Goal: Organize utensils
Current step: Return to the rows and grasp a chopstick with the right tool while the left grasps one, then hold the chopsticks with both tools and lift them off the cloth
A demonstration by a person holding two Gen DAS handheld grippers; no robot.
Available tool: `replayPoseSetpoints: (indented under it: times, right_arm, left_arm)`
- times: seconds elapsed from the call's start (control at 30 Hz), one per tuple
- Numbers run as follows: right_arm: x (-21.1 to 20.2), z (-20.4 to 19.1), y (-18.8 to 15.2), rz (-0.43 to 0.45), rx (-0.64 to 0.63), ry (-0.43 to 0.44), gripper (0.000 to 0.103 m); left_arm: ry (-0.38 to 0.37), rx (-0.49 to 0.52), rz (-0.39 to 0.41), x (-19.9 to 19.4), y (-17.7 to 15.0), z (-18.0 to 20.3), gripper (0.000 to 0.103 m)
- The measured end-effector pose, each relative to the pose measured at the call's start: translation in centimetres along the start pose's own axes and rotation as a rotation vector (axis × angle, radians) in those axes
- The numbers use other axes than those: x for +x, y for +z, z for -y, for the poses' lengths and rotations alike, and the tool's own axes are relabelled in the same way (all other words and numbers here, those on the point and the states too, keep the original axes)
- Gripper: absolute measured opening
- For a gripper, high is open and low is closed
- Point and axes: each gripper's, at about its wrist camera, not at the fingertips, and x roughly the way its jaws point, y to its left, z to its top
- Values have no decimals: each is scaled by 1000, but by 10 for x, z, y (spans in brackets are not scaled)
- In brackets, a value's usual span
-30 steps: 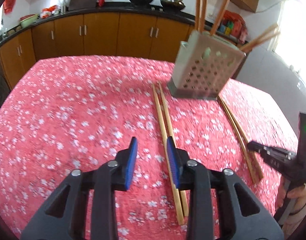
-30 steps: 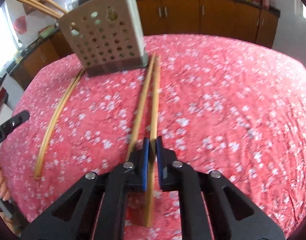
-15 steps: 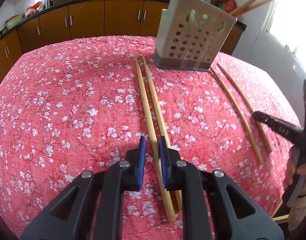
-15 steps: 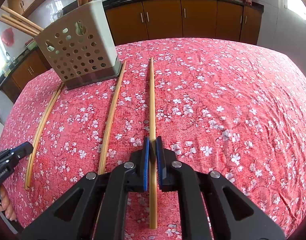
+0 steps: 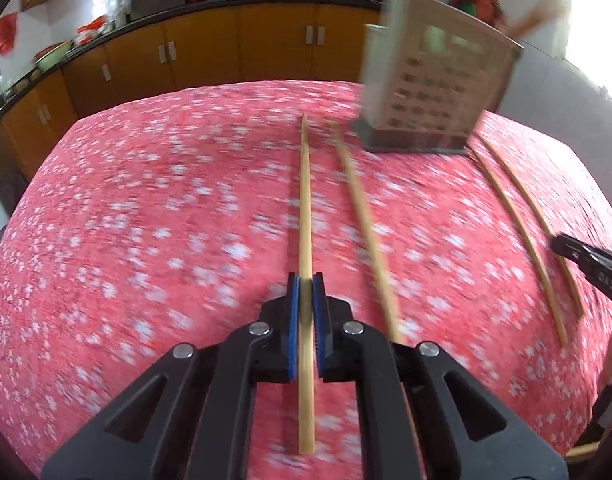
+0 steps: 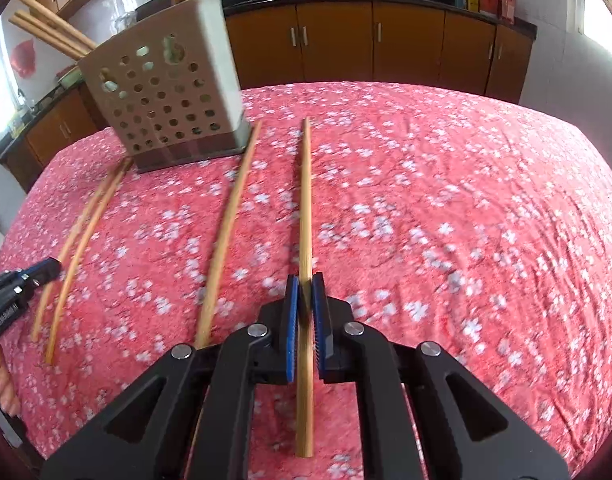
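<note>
As my left hand-held gripper (image 5: 306, 284) has just been closing, its blue pads now pinch the left-hand chopstick (image 5: 305, 200) between them. That stick's long axis runs straight along the fingers, near to far: the blunt near end juts back under the hand-held gripper towards me, and the thin tip points away at the brown cabinets (image 5: 241, 48). I cannot tell whether it is clear of the red flowered cloth (image 5: 145, 220) on the worktop.

Just right of it a loose chopstick (image 5: 362, 216) lies nearly parallel, its far end near the foot of the perforated holder (image 5: 434, 92), which stands at the far right with more sticks leaning out of its top. Farther right a pair of chopsticks (image 5: 518, 220) lies side by side, also near to far.

My right hand-held gripper (image 6: 306, 284) is clamped narrow on the right-hand chopstick (image 6: 306, 200) in the same way, gripped towards the near end, tip pointing far, with the holder to its far left.
</note>
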Motion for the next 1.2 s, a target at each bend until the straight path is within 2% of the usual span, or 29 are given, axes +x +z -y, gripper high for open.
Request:
replayPoseSetpoints:
  times: [0.2,0.3,0.4,0.9,1.2]
  right_arm:
    - [9,16,14,12,25,-43,8]
    - [11,21,16,21,41,-41,8]
    - [12,19,15,36,33,-50,9]
    - [12,19,15,35,32,-51,9]
    - [11,19,15,36,34,-48,9]
  left_arm:
    - [63,-90,4,9,15,-42,9]
    - [59,-116,14,10,18,-53,10]
    - [67,-104,35,10,17,-52,11]
    - [57,-115,38,8,11,-55,12]
    - [73,-77,33,11,14,-45,19]
